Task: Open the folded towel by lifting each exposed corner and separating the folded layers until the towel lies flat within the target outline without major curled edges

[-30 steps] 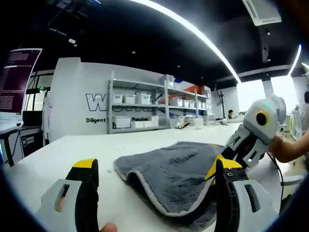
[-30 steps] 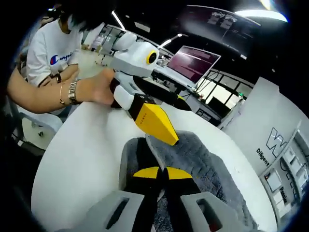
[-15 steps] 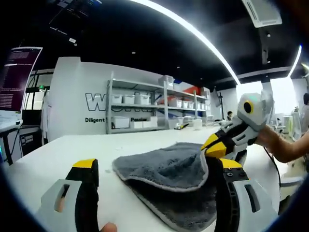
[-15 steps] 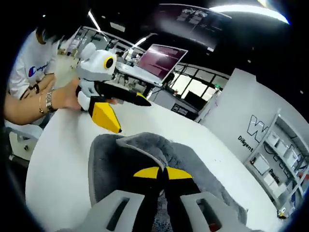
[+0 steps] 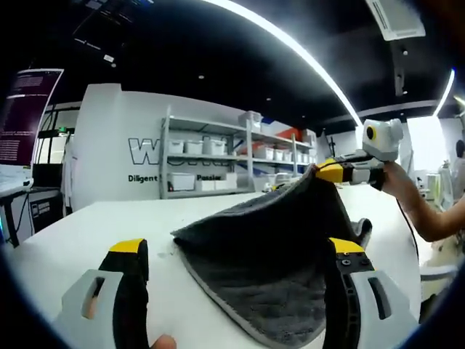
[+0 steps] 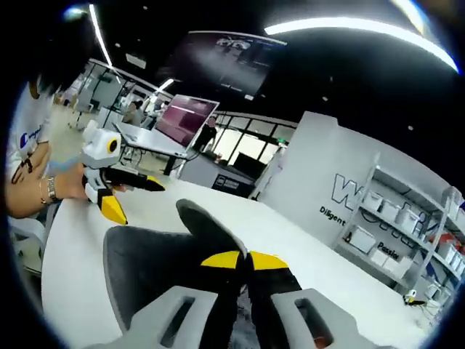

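**Right tool lifts a towel corner, left tool waits spread on the tabletop**

In your left gripper view, your left tool (image 5: 229,280) sits low over the white tabletop (image 5: 87,225) with its jaws set wide apart and nothing between them; the yellow-tipped jaws rise at about 7 and 5 o'clock. The grey towel (image 5: 269,247) lies just ahead, filling the space between the jaws and running toward 3 o'clock. Its lower layer rests on the tabletop with a pale hem curving along the near edge, while an upper layer is pulled up into a tent. At about 2 o'clock your right tool (image 5: 320,171) pinches the peak of that raised layer, held by your hand (image 5: 407,193). Behind, at 12 o'clock, stand shelves (image 5: 218,163) with white bins against a lettered wall.

In your right gripper view, your right tool (image 6: 245,260) has its yellow tips pressed together on the towel (image 6: 156,273), whose grey fold bulges up just above the tips toward 11 o'clock and spreads down to 8 o'clock. Your left tool (image 6: 116,205) shows at 9 o'clock, low on the tabletop (image 6: 290,233) beside the towel's far edge, gripped by your hand (image 6: 69,190). A laptop (image 6: 182,120) with a lit screen sits at 11 o'clock.
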Demonstrator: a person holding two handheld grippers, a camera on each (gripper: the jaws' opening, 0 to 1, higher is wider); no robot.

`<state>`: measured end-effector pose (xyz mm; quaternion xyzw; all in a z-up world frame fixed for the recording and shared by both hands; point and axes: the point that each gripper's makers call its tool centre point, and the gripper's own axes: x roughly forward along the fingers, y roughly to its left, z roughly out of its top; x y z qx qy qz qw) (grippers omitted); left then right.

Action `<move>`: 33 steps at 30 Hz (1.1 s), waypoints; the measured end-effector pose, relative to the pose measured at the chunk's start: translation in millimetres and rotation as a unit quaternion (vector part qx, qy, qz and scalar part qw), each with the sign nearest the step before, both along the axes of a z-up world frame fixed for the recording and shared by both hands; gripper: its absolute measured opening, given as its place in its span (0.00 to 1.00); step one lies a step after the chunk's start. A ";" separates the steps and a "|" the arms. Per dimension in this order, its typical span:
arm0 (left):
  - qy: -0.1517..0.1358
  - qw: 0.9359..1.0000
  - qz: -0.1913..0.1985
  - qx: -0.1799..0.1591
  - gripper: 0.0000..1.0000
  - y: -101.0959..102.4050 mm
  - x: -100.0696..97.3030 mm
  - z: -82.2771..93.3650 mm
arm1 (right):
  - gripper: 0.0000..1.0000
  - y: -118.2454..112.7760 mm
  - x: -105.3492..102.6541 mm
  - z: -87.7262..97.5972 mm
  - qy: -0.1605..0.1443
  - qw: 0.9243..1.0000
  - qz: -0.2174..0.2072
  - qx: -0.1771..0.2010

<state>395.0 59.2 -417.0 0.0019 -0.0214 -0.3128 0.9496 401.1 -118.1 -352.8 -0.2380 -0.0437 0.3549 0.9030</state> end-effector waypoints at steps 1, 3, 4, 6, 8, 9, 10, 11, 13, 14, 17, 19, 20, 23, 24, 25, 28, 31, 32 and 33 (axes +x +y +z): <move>0.000 1.000 0.000 0.001 0.99 -0.2 0.0 -0.3 | 0.00 -6.1 0.2 3.9 -0.002 1.000 -0.003 0.008; 0.001 1.000 -0.001 0.006 0.99 -1.4 -0.2 -1.4 | 0.00 -13.7 0.1 10.1 -0.006 1.000 -0.005 0.023; 0.001 1.000 -0.002 0.008 0.99 -1.9 -0.3 -1.8 | 0.00 -18.0 2.9 15.4 -0.008 1.000 -0.010 0.027; 0.003 1.000 -0.004 0.012 0.99 -3.8 -1.2 -3.4 | 0.00 -27.1 3.6 20.8 -0.017 0.999 -0.020 0.033; 0.005 1.000 -0.004 0.014 0.99 -3.2 0.1 -4.3 | 0.00 -34.3 5.1 24.2 -0.019 0.999 -0.027 0.036; 0.006 1.000 -0.004 0.015 0.99 -2.8 0.6 -4.7 | 0.00 -38.3 5.7 26.2 -0.021 0.999 -0.030 0.039; 0.006 1.000 -0.004 0.015 0.99 -2.3 1.1 -4.5 | 0.00 -42.4 7.4 28.6 -0.023 0.998 -0.033 0.042; 0.005 1.000 -0.004 0.014 0.99 -2.1 1.3 -4.3 | 0.00 -46.4 8.2 30.7 -0.024 0.998 -0.037 0.044; 0.006 1.000 -0.004 0.015 0.99 -2.1 1.2 -4.6 | 0.00 -56.9 9.8 35.6 -0.030 0.997 -0.047 0.052; 0.006 1.000 -0.004 0.015 0.99 -2.2 1.1 -4.9 | 0.00 -62.0 10.1 37.5 -0.033 0.997 -0.052 0.055; 0.007 1.000 -0.005 0.016 0.99 -2.3 1.1 -5.3 | 0.00 -77.0 10.3 43.9 -0.043 0.995 -0.068 0.066; 0.008 1.000 -0.005 0.016 0.99 -2.3 1.5 -5.5 | 0.00 -88.2 9.8 48.5 -0.051 0.993 -0.081 0.075; 0.008 1.000 -0.005 0.016 0.99 -2.3 1.6 -5.6 | 0.00 -94.3 8.8 50.3 -0.056 0.991 -0.089 0.080; 0.010 1.000 -0.005 0.018 0.99 -2.3 2.2 -6.8 | 0.00 -113.0 9.1 51.1 -0.058 0.987 -0.118 0.086; 0.010 1.000 -0.005 0.019 0.99 -2.5 2.2 -7.0 | 0.00 -117.6 8.3 51.8 -0.061 0.987 -0.121 0.090; 0.010 1.000 -0.005 0.020 0.99 -2.7 2.1 -7.1 | 0.00 -119.2 8.0 52.1 -0.061 0.986 -0.122 0.091; 0.011 1.000 -0.005 0.021 0.99 -3.6 1.0 -8.2 | 0.00 -136.9 5.9 53.2 -0.063 0.983 -0.136 0.102; 0.012 1.000 -0.006 0.022 0.99 -4.2 0.4 -8.9 | 0.00 -155.2 3.3 53.0 -0.065 0.980 -0.152 0.109; 0.012 1.000 -0.006 0.023 0.99 -4.5 0.3 -9.2 | 0.00 -160.8 2.2 52.0 -0.066 0.979 -0.157 0.109; 0.013 1.000 -0.006 0.023 0.99 -4.8 -0.1 -9.4 | 0.00 -162.7 1.9 51.6 -0.066 0.979 -0.159 0.110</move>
